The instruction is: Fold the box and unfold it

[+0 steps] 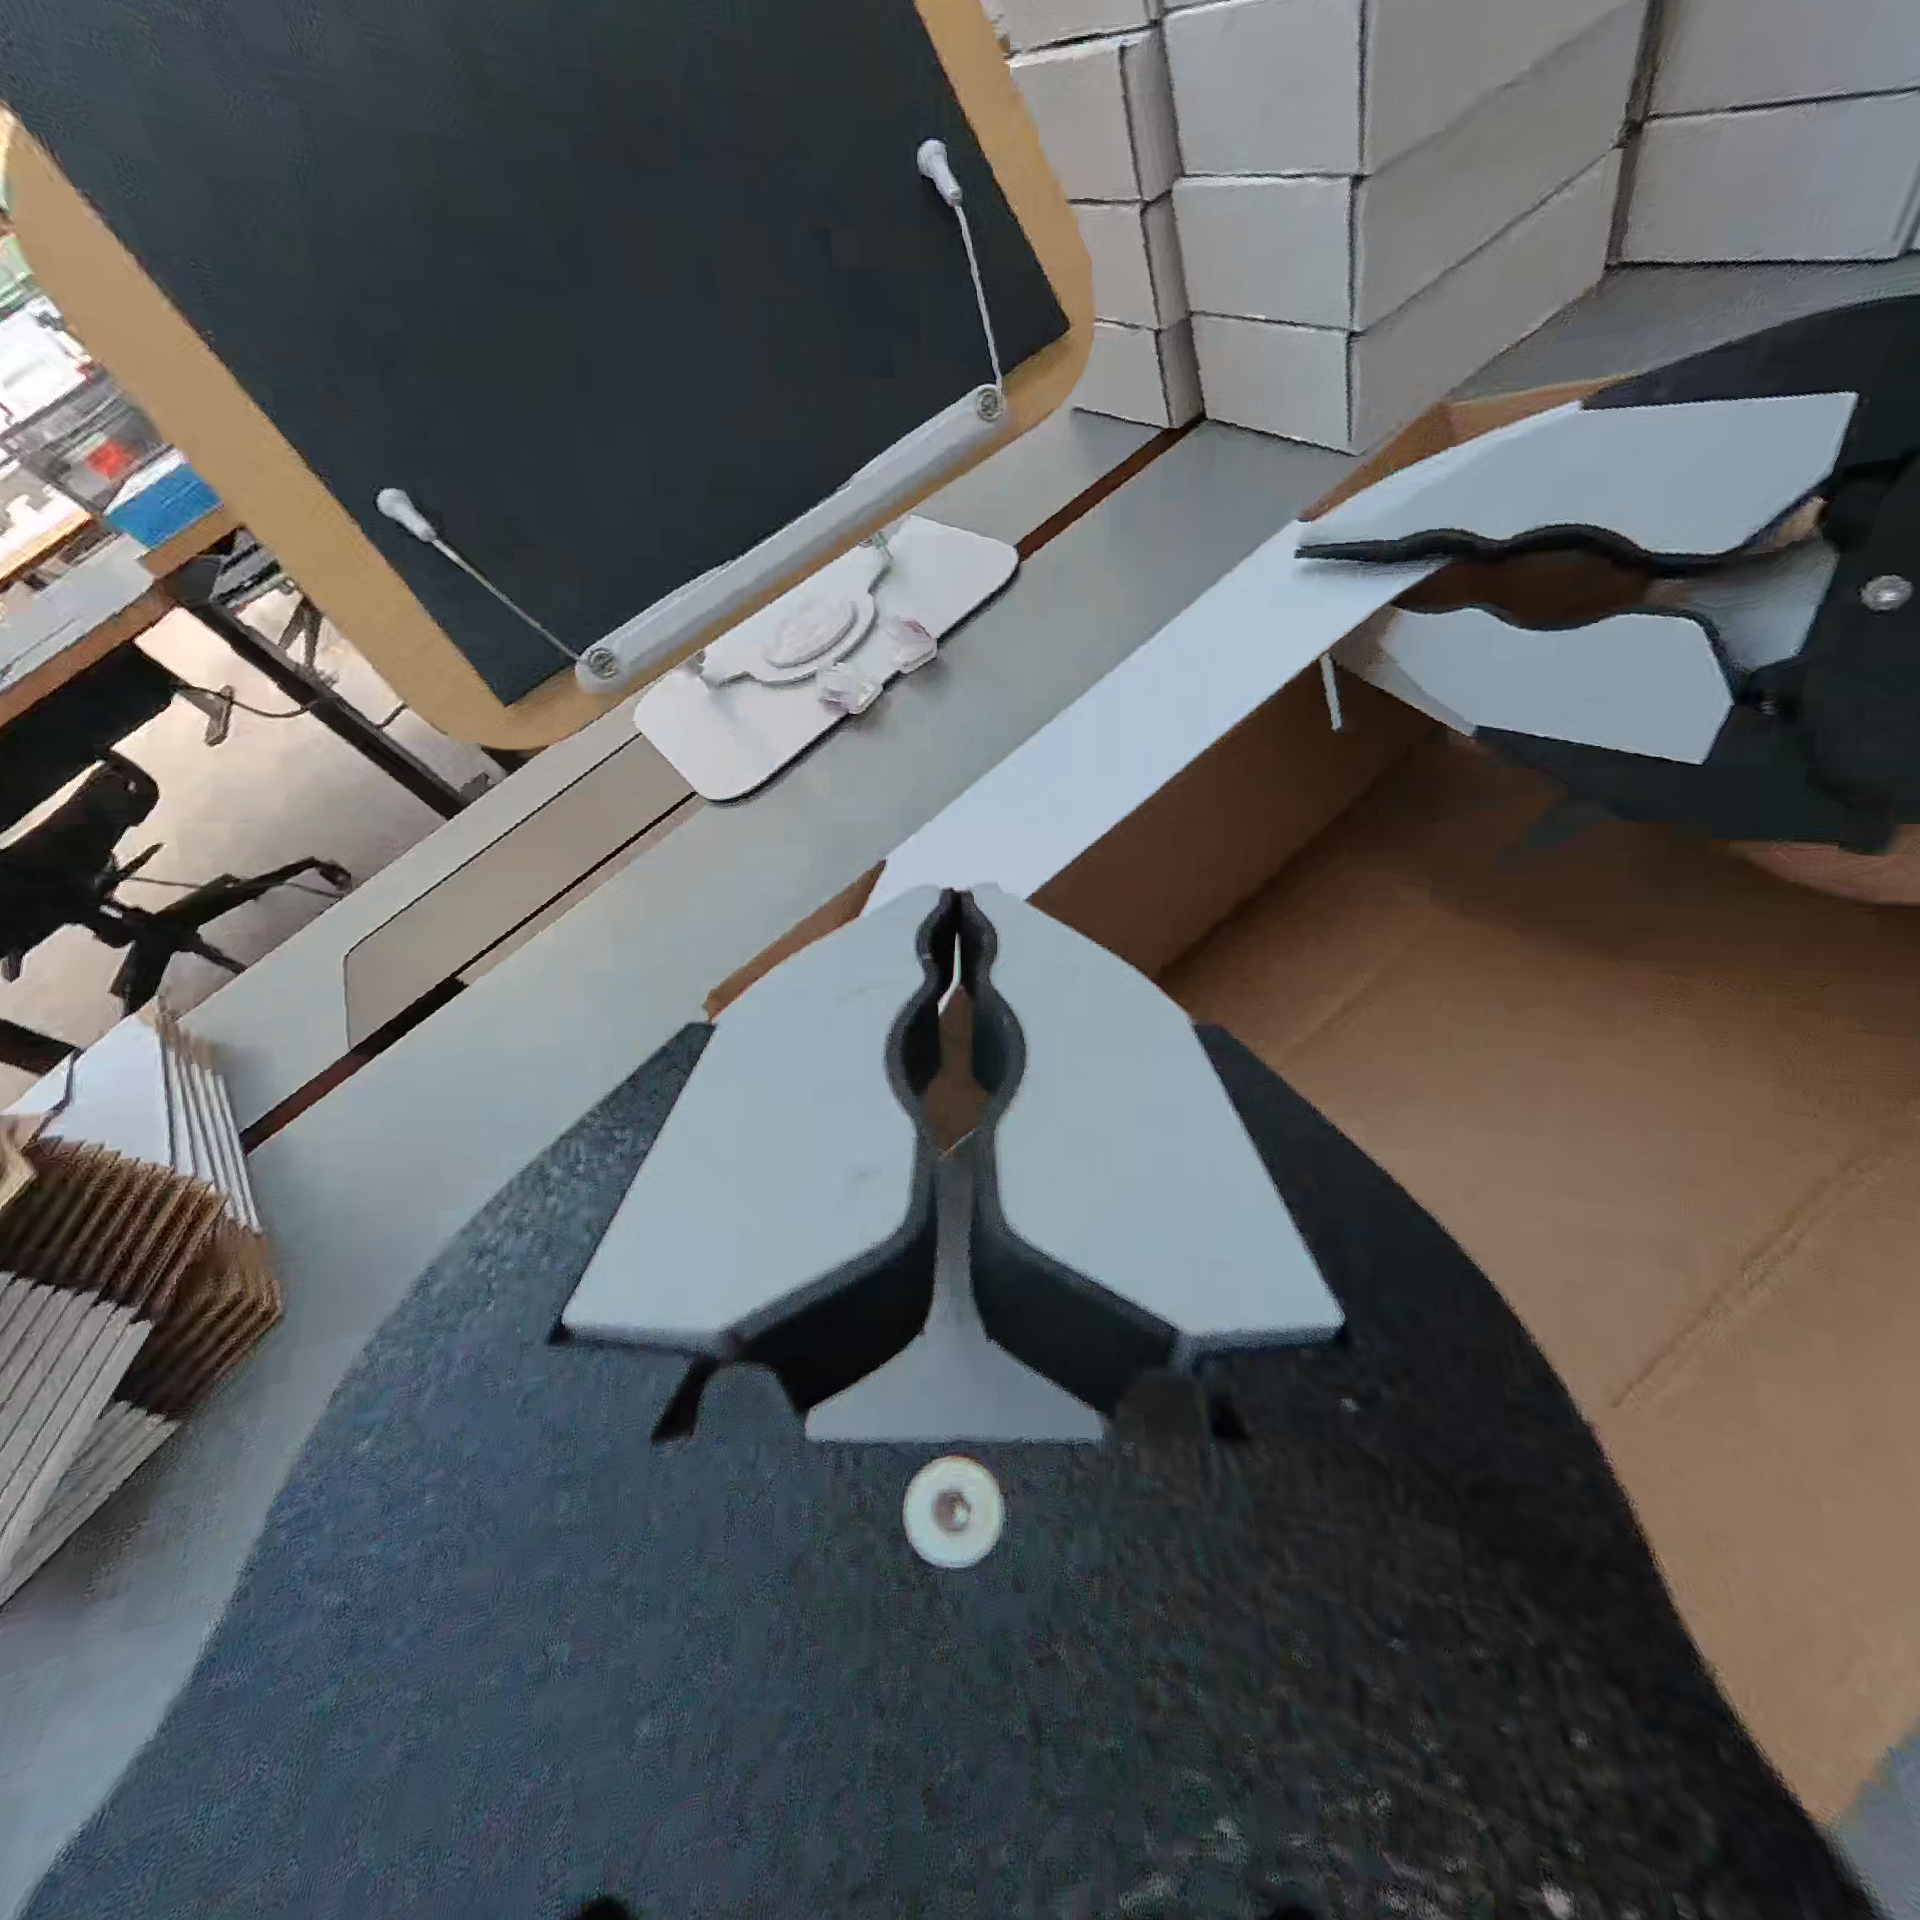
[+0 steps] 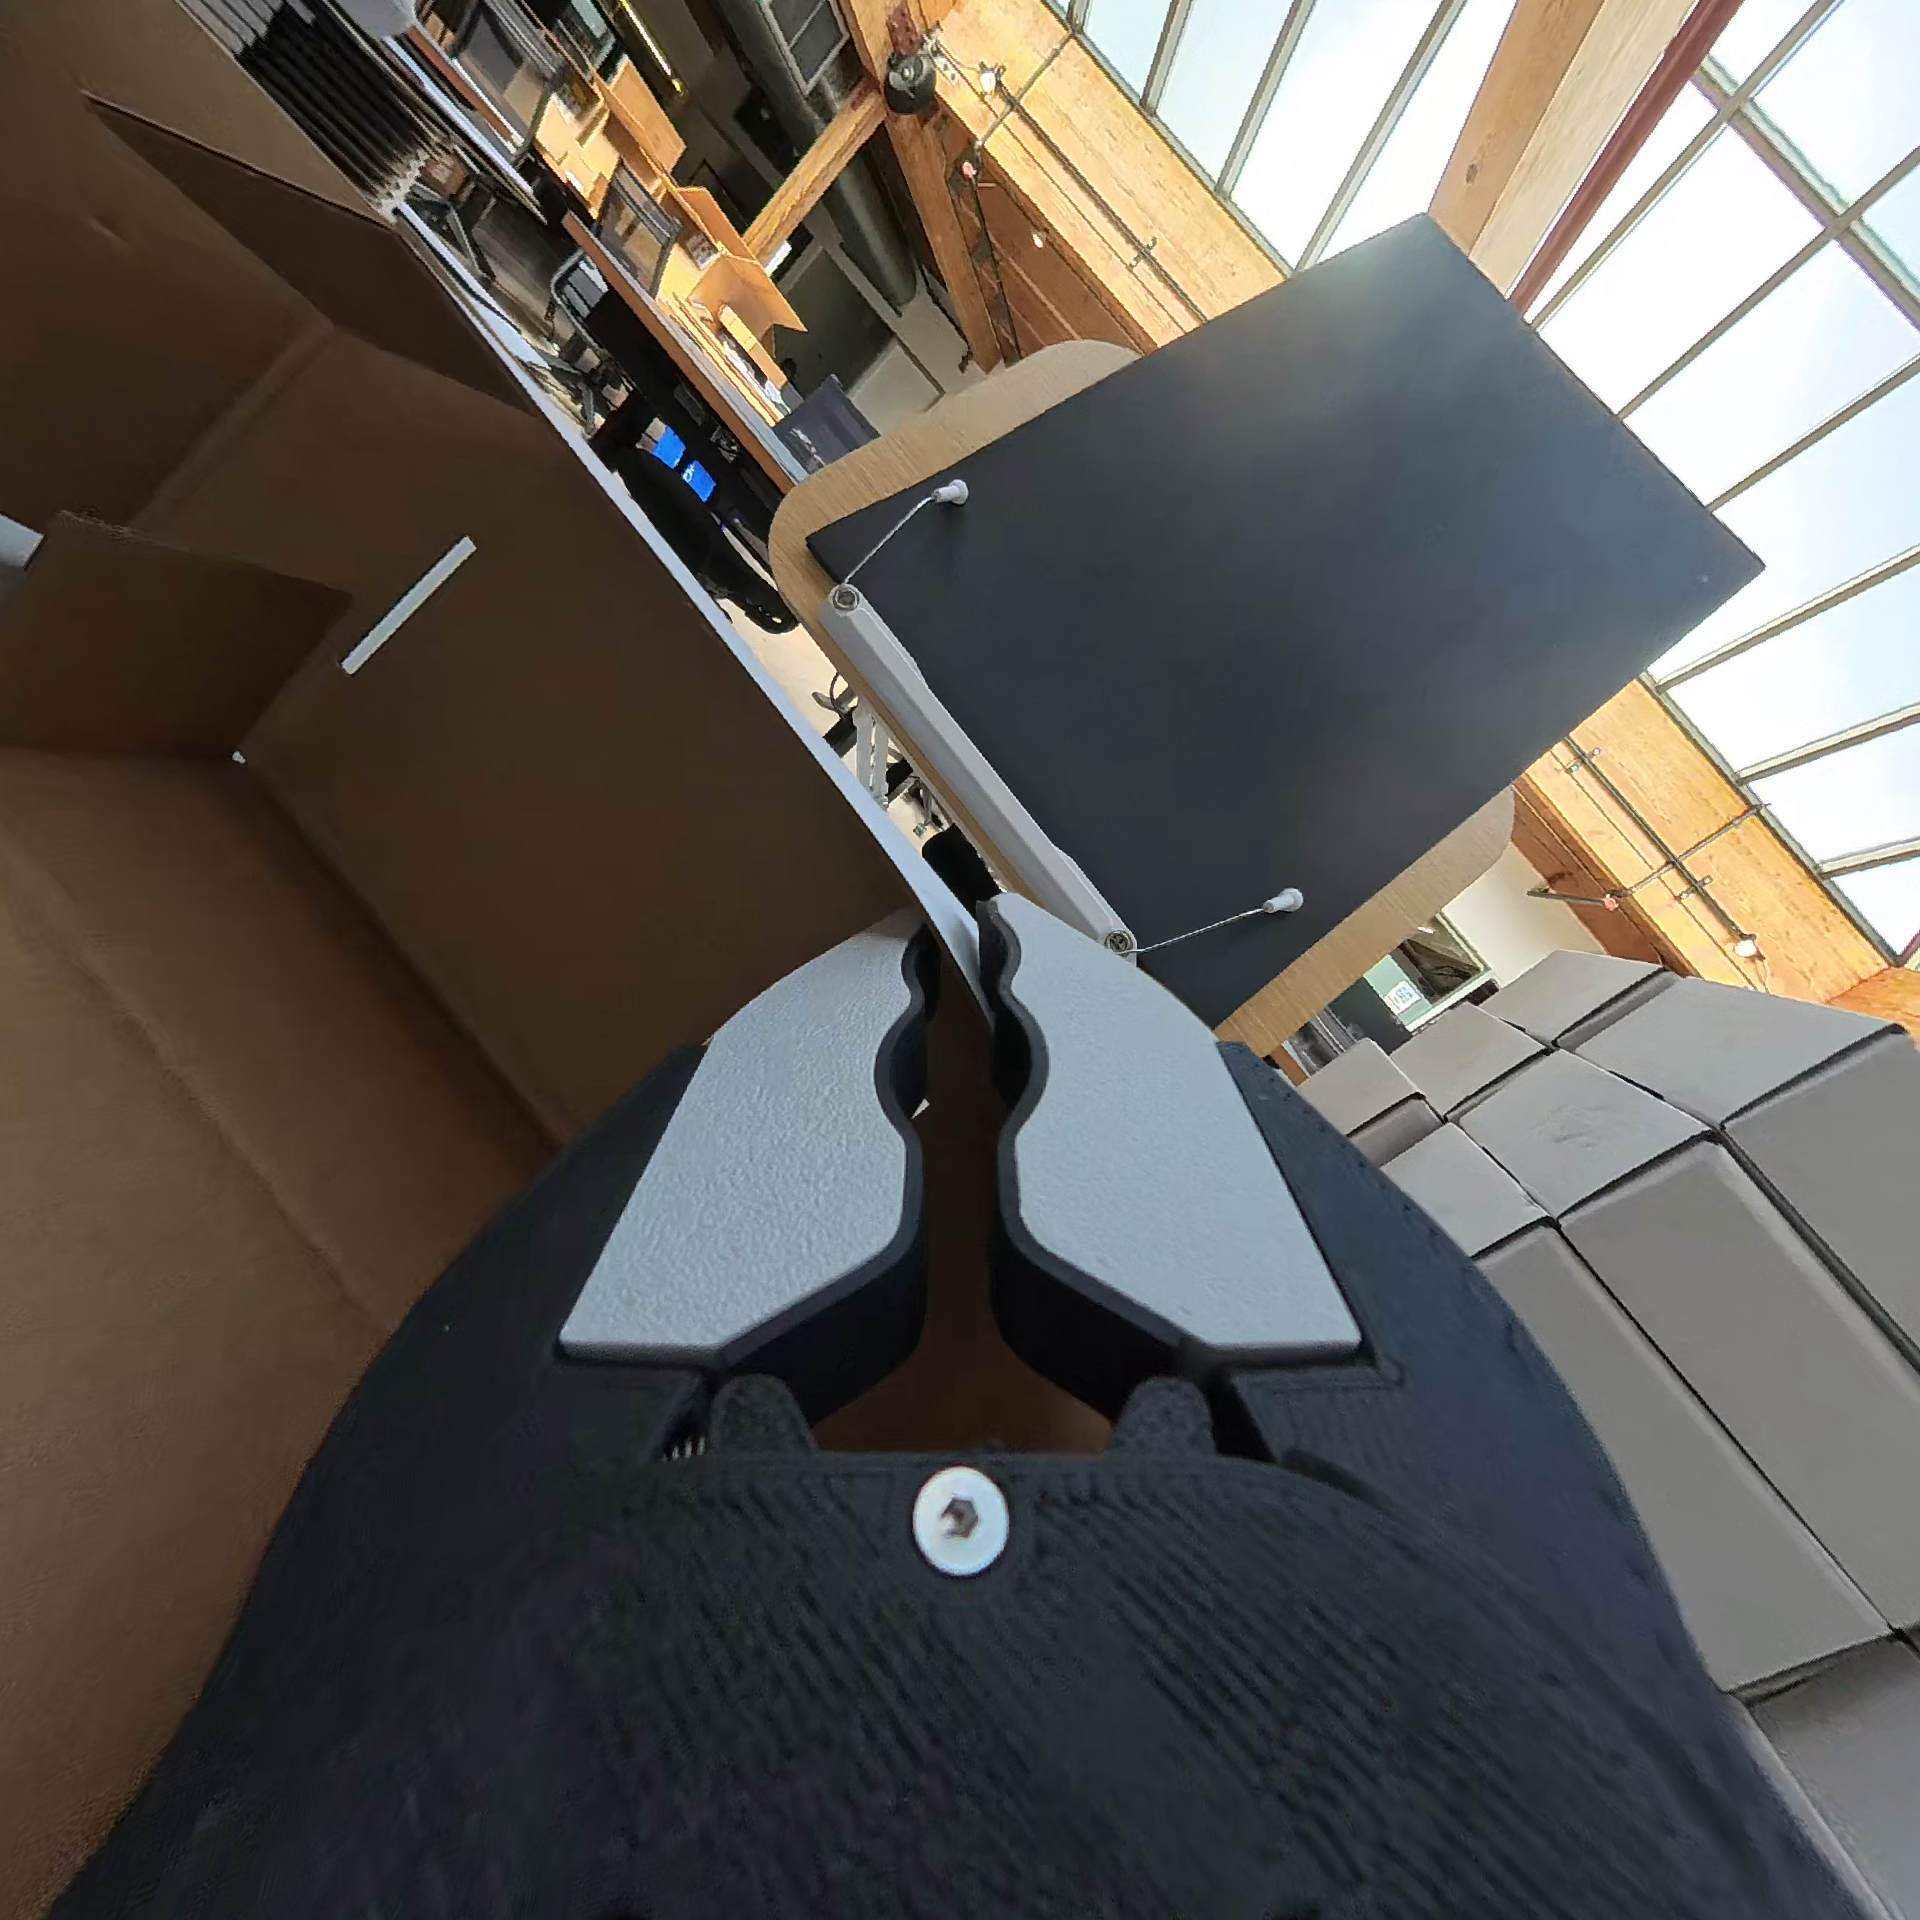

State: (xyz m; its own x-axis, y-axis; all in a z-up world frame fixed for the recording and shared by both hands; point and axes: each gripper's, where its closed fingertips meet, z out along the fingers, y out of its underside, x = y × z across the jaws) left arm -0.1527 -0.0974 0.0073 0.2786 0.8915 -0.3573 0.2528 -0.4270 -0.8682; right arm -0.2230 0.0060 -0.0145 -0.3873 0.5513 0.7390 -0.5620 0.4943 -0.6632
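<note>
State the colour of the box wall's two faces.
The box wall is white outside, brown inside; clearest in the left wrist view.

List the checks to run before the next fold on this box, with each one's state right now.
1. Left claw pinched on the box wall: ok, tips closed over its edge.
2. Right claw on the same wall: ok, clamped over the edge farther along.
3. Wall standing up from the box floor: ok.
4. Wall edge free of tears: cannot tell.
5. Space past the wall: not ok, a black board on its stand sits close behind.
6. Stacked boxes clear of the claws: ok.
</note>
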